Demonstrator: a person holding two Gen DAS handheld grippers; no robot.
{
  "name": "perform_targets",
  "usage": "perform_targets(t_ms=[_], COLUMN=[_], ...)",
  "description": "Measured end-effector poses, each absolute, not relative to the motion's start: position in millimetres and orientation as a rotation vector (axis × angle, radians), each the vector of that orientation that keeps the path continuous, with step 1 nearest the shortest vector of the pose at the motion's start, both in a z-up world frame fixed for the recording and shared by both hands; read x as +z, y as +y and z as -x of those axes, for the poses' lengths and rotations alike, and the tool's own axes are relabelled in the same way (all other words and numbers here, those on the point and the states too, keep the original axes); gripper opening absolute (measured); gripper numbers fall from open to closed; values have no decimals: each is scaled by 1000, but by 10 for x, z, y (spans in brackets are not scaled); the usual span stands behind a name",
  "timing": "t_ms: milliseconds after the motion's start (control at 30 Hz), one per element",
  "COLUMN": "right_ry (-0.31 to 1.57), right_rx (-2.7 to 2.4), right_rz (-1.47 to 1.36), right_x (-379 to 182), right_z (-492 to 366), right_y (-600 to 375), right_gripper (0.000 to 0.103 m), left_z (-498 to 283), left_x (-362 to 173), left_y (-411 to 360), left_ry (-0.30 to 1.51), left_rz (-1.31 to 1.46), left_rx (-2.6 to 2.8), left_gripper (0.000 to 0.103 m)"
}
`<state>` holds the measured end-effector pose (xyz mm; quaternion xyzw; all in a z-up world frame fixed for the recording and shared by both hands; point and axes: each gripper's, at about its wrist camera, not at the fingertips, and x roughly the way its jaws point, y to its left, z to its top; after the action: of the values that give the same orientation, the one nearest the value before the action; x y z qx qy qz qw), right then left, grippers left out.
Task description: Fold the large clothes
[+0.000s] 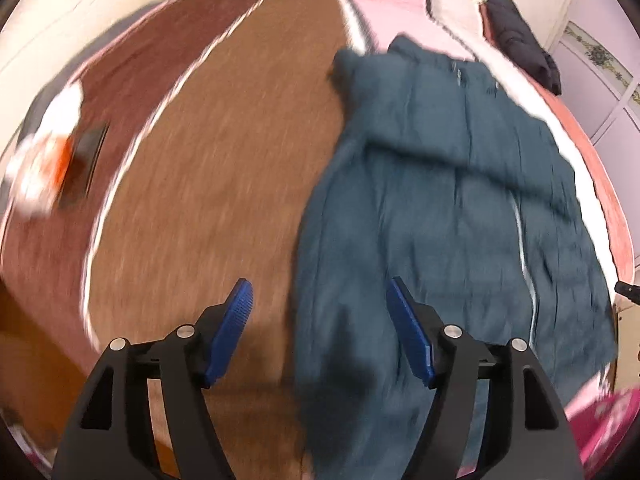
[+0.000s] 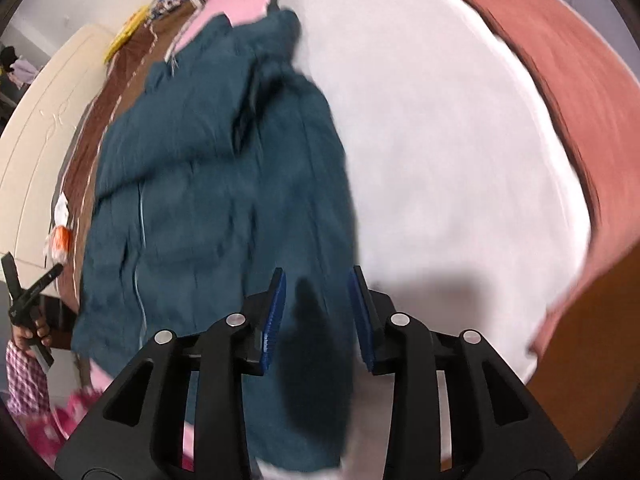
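My left gripper (image 1: 319, 330) hangs above the bed with its blue pads (image 1: 234, 330) spread wide and nothing between them; it is released. Through the left wrist camera I look down along the fingers: the left pad sits over the brown blanket (image 1: 224, 168), the right pad over the near edge of the teal jacket (image 1: 448, 216). The picture is smeared, so I cannot tell how high the pads are above the cloth.

My right gripper (image 2: 316, 318) also points forward and down, its pads parted but closer together than the left pair. A dark fold of the jacket (image 2: 224, 184) shows in the gap between them; I cannot tell whether the pads touch it, and they are not clamped on it.

The jacket lies spread lengthwise on the bed, partly on the brown blanket, partly on the pink (image 1: 384, 12) and white covers (image 2: 448, 152). A pale zip line (image 1: 526, 256) runs down it, and one sleeve is folded across the upper part.

In the right wrist view I see the person's hand (image 2: 30, 334) holding the other gripper's black handle at the far left edge. A dark folded garment (image 1: 520, 40) rests well apart from the jacket, near the bed's far right edge. A dark flat object (image 1: 82, 164) lies on the blanket at left, next to something white and orange
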<state>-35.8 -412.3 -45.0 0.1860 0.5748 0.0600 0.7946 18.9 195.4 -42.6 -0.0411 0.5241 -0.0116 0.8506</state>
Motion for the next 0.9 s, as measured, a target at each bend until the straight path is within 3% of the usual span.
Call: perform_targets(t_ms=[367, 900], right_ry=[1335, 1328], right_rx=[239, 227], right_rz=[-537, -413], right_x=[-720, -652], right_z=[1037, 1030], right_y=[-3982, -3812], right_gripper=[49, 50], left_z=[667, 896], left_x=[-825, -834], left_y=[2170, 2078], left_ry=[1166, 1144], left_rz=[228, 403], left_rx=[33, -43], left_gripper=[71, 71])
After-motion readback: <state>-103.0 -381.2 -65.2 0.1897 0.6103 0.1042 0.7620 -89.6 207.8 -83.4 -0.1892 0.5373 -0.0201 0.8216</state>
